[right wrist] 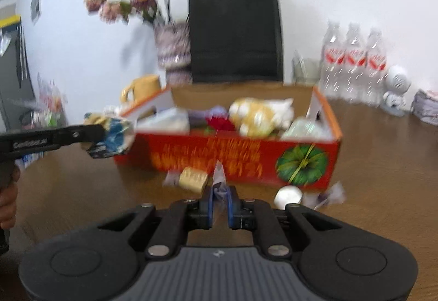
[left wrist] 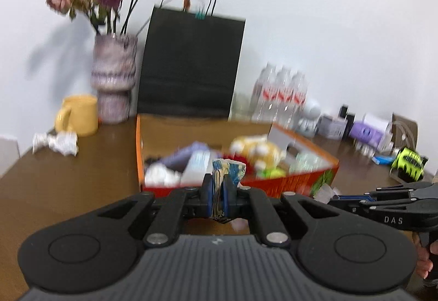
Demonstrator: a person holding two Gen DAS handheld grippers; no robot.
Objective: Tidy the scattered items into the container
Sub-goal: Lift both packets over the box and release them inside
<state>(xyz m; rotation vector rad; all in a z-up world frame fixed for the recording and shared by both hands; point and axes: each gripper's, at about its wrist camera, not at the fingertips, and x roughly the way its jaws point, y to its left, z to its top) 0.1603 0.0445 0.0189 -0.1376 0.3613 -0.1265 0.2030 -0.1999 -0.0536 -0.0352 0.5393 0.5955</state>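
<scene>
Left tool (left wrist: pixel 219 186) pinching crumpled blue-yellow packet (left wrist: pixel 228 168) — blurred, probably snack wrapper; right tool (right wrist: pixel 220 202) pinching pale wrapper (right wrist: pixel 219 178).

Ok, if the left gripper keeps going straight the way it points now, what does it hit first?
Probably the red box: its near wall lies directly ahead of the left gripper, whose jaws are shut on a blue packet. Blur makes depth uncertain; it might clear the rim.

Looks like a home or small office corner: brown wooden table (left wrist: pixel 68 186) against a white wall, vase of dried flowers (left wrist: pixel 113 76) (wilted pink), yellow mug (left wrist: pixel 79 115), bottled water (right wrist: pixel 353 63).
</scene>
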